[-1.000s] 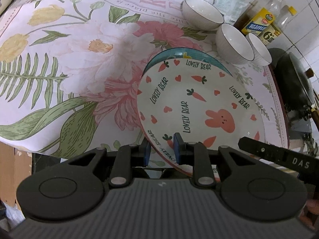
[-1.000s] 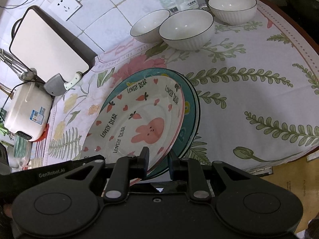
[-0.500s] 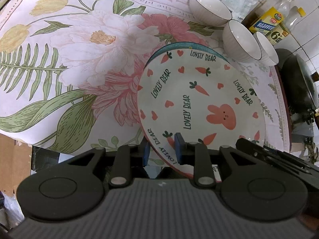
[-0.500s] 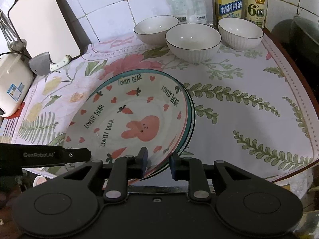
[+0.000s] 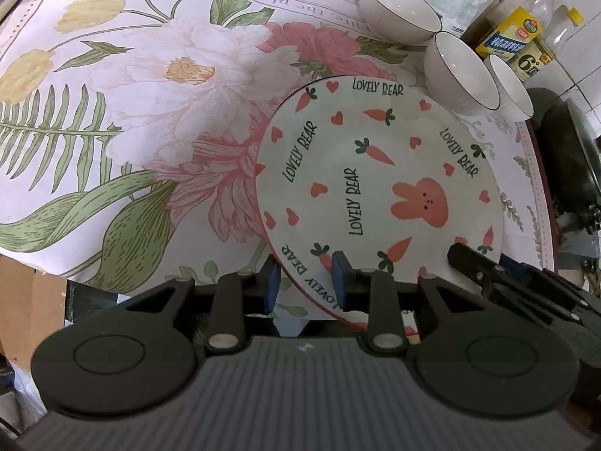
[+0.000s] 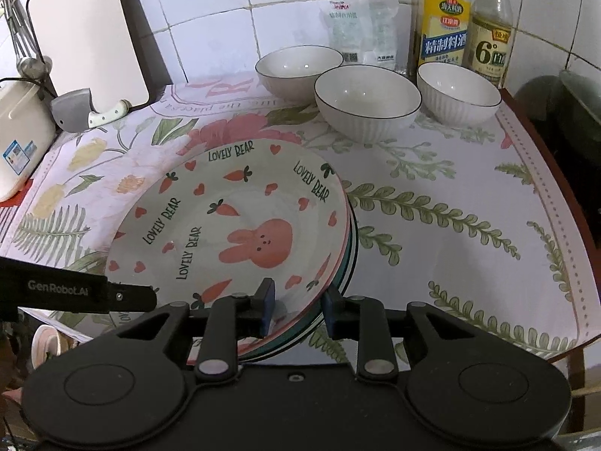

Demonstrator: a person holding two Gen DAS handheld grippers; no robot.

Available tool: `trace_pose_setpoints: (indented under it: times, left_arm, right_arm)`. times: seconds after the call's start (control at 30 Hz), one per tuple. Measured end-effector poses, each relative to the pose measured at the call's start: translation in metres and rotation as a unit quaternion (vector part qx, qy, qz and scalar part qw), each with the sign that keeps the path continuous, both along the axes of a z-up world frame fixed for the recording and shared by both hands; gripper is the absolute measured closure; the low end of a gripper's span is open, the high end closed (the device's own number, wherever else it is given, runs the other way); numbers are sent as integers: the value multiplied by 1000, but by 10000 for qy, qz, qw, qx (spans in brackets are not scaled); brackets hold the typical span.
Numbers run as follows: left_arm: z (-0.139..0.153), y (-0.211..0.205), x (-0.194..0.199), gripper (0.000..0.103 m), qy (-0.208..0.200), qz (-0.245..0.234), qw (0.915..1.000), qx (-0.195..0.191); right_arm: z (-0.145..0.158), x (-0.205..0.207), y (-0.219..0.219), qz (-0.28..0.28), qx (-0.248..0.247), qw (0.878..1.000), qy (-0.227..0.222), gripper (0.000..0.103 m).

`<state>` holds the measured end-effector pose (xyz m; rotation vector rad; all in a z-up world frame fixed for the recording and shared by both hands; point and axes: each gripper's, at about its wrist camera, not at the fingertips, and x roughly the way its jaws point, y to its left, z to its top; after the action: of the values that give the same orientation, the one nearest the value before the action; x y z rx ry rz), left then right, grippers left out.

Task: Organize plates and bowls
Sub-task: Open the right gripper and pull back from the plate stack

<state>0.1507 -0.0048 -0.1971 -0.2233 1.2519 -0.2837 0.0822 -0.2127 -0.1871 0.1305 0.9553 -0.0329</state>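
A stack of plates, topped by a white "Lovely Bear" rabbit plate, is held between both grippers above the flowered tablecloth. A teal plate rim shows under it. My left gripper is shut on the stack's near rim. My right gripper is shut on the near right rim. Three white ribbed bowls stand in a row at the back of the table.
Two sauce bottles and a plastic packet stand against the tiled wall behind the bowls. A dark wok sits off the table's right edge. A cutting board, cleaver and white appliance are at back left.
Both grippers have levelled the plate stack and drawn it toward the table's front edge. The teal plate that showed beyond the rabbit plate is now almost hidden beneath it.
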Motion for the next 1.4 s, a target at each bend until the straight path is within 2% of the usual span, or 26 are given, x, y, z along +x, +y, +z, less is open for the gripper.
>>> trace_pose_setpoints:
  times: [0.27, 0.33, 0.53, 0.6, 0.8, 0.9, 1.03, 1.13, 1.4]
  left_arm:
    - [1, -6, -2, 75, -21, 22, 9996, 271]
    - [2, -7, -3, 76, -42, 17, 9996, 281]
    - [7, -10, -8, 76, -73, -61, 9994, 325]
    - [13, -12, -12, 76, -75, -203, 9991, 355]
    - [46, -19, -25, 75, -301, -650, 9965, 420]
    - [65, -25, -30, 71, -446, -853, 9944, 437]
    - [88, -36, -36, 63, -693, -1175, 9895, 472]
    - [104, -44, -38, 62, -795, -1329, 9871, 414]
    - [142, -69, -30, 55, -1221, -1558, 9797, 325]
  right_arm:
    - [-3, -1, 2, 27, -325, 9994, -103, 70]
    - [-9, 0, 0, 3, -406, 9992, 37, 70]
    - [-8, -4, -3, 110, -335, 9994, -67, 70]
    - [-2, -8, -8, 95, -149, 9998, -121, 70]
    - [28, -26, -31, 151, 485, 9977, -439, 70]
    - [46, -34, -46, 177, 789, 9950, -593, 70]
    - [75, -46, -62, 220, 858, 9930, -787, 64]
    - [94, -54, -76, 218, 917, 9911, -939, 60]
    - [126, -68, -107, 377, 1247, 9833, -1272, 60]
